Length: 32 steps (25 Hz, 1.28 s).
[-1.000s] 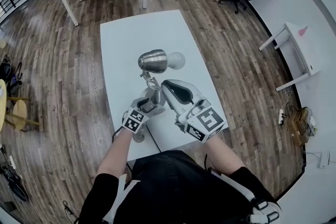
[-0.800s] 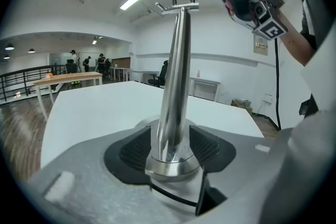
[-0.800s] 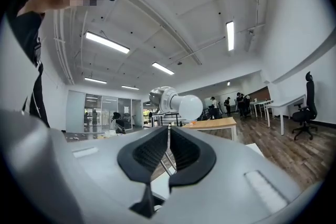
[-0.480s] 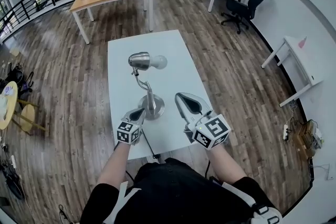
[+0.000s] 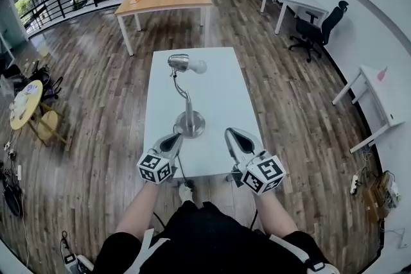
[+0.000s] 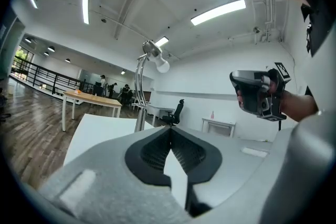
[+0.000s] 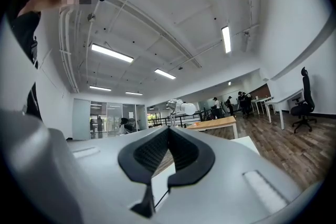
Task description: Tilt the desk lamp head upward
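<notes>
The metal desk lamp (image 5: 189,122) stands on the white table (image 5: 218,93), its round base near the front and its thin stem rising to the head (image 5: 178,62) with a white bulb (image 5: 198,66) pointing right. My left gripper (image 5: 176,137) is shut and empty, just in front of and left of the base, not touching it. To the base's right, my right gripper (image 5: 229,132) is shut too and holds nothing. In the left gripper view the lamp head (image 6: 150,50) shows above the shut gripper (image 6: 170,131), with the right gripper (image 6: 257,97) off to the right. The right gripper view shows the lamp head (image 7: 179,107) far beyond its shut gripper (image 7: 169,131).
The lamp's cable (image 5: 182,171) runs over the table's front edge. A wooden table (image 5: 164,0) stands behind, white desks and an office chair (image 5: 321,24) at the back right, a small white table (image 5: 379,96) at right, a round yellow table (image 5: 26,102) at left.
Both grippers have drawn back from the lamp toward the table's front edge. The left jaws, open by the lamp's lower stem a second ago, are now closed. The head view has risen.
</notes>
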Each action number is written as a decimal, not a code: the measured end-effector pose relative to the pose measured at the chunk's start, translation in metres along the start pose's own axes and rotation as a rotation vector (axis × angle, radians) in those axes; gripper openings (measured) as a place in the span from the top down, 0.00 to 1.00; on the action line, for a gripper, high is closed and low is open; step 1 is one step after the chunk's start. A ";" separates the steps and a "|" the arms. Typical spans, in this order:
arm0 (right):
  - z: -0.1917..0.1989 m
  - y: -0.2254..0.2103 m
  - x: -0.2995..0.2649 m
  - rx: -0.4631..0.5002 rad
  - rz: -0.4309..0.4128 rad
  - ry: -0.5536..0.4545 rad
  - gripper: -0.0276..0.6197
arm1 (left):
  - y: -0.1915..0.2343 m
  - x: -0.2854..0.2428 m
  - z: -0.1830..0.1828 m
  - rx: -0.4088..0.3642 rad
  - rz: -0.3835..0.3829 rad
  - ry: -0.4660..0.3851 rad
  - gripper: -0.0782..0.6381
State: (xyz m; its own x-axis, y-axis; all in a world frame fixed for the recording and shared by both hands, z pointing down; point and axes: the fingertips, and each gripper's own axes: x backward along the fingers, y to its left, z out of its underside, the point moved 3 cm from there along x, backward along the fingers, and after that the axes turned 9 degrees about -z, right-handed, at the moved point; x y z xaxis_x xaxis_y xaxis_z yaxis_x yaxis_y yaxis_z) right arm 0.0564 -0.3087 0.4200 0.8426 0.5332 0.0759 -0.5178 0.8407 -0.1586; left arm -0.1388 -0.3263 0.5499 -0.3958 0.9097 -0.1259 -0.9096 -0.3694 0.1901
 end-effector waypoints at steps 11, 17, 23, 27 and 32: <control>0.027 0.016 0.069 0.010 0.052 0.024 0.95 | -0.051 0.093 -0.038 -0.117 -0.051 -0.096 0.89; 0.044 0.019 0.091 0.058 0.122 0.076 0.95 | -0.046 0.121 -0.039 -0.106 -0.073 -0.143 0.89; 0.049 0.042 0.068 0.056 0.150 0.043 0.95 | -0.038 0.137 -0.055 -0.096 -0.055 -0.221 0.89; 0.052 0.051 0.063 0.064 0.156 0.031 0.95 | -0.029 0.145 -0.043 -0.088 -0.045 -0.189 0.89; 0.061 0.057 0.062 0.044 0.170 0.042 0.95 | -0.023 0.151 -0.034 -0.075 -0.030 -0.178 0.89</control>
State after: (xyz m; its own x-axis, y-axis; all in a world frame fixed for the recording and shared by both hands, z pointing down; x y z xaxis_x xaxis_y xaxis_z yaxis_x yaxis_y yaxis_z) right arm 0.0699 -0.2225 0.4759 0.7475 0.6642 0.0104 -0.6583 0.7427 -0.1223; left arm -0.1825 -0.1867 0.4930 -0.3459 0.9372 0.0453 -0.9301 -0.3489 0.1146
